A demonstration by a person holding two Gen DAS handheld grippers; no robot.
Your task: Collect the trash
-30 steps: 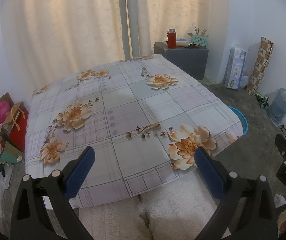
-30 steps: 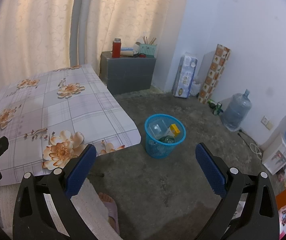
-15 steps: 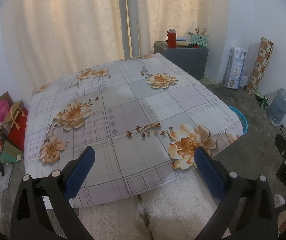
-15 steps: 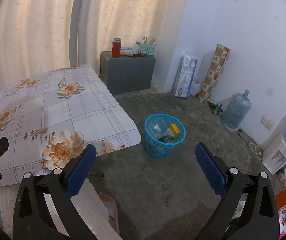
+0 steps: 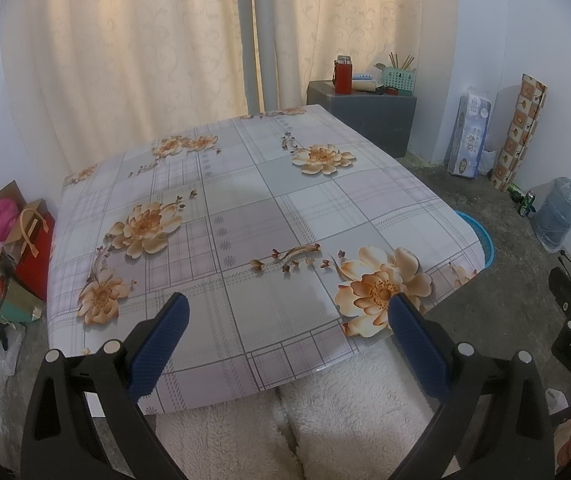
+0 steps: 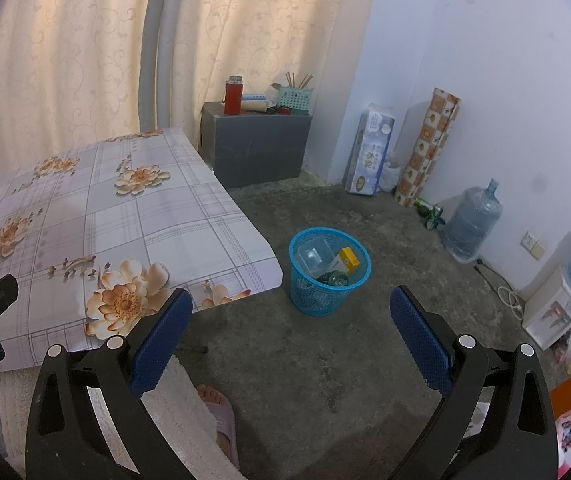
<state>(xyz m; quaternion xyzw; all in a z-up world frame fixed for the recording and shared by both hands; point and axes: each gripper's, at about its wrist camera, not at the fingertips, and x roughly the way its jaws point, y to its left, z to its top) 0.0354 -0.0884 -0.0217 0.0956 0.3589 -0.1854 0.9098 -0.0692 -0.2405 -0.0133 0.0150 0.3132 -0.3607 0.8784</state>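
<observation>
A blue mesh trash basket (image 6: 329, 272) stands on the concrete floor right of the table, holding a clear plastic container, a yellow and white box and a dark green item. Only its rim (image 5: 481, 236) peeks past the table corner in the left wrist view. The table (image 5: 245, 216) carries a floral plaid cloth with nothing on it. My left gripper (image 5: 285, 320) hovers open over the table's near edge, nothing between its blue pads. My right gripper (image 6: 291, 320) is open above the floor, in front of the basket, also holding nothing.
A grey cabinet (image 6: 257, 144) with a red flask stands at the back. A tissue pack (image 6: 369, 148), patterned roll, cans and a water jug (image 6: 469, 220) line the right wall. Boxes and bags (image 5: 9, 240) sit left of the table. A person's fleece-covered legs and slippered foot (image 6: 217, 412) are below.
</observation>
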